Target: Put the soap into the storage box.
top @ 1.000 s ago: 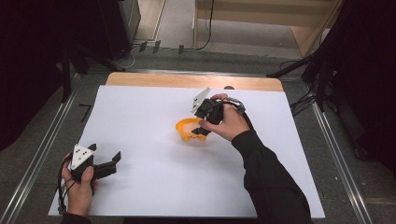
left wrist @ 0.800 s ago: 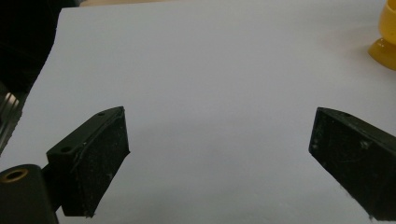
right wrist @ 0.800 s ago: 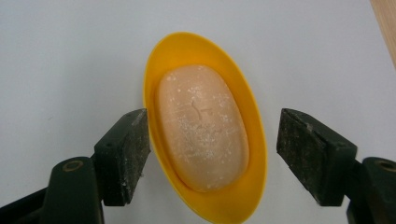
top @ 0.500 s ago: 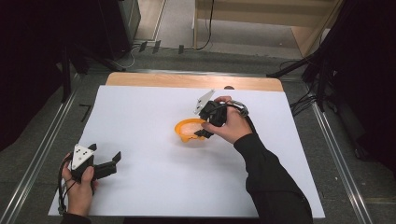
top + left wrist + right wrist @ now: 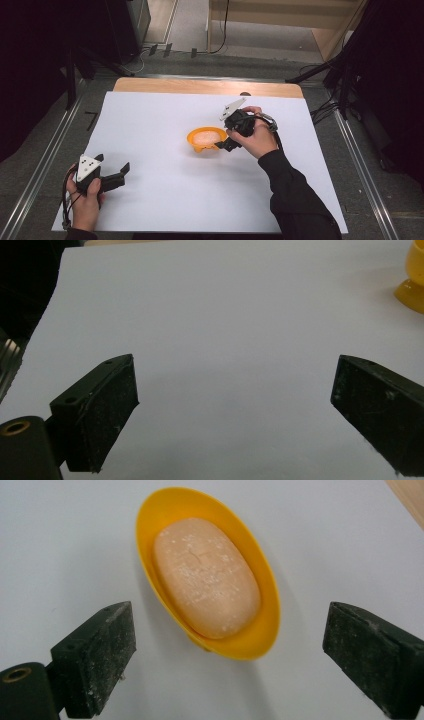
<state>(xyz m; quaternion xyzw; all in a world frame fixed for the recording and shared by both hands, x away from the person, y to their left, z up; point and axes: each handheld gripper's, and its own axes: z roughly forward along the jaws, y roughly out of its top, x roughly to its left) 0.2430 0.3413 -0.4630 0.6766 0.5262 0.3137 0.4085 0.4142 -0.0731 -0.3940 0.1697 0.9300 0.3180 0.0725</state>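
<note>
Mid-table on white paper [image 5: 165, 200]: glossy yellow oval dish [image 5: 270, 605] cradling a matte, speckled peach soap bar [image 5: 206, 577]. No lettering legible. Right gripper [image 5: 227, 665] jaws just opened wide, nothing between them; left gripper [image 5: 235, 407] wide, empty.

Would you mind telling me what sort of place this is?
Probably a lab or recording setup: a table under a white sheet, metal rails beside it, cables across the floor.

We see the bun [image 5: 206, 577] lying in the bowl [image 5: 267, 587]. The bowl sits in the middle of the table [image 5: 165, 125], just left of our right gripper [image 5: 223, 145].
</note>
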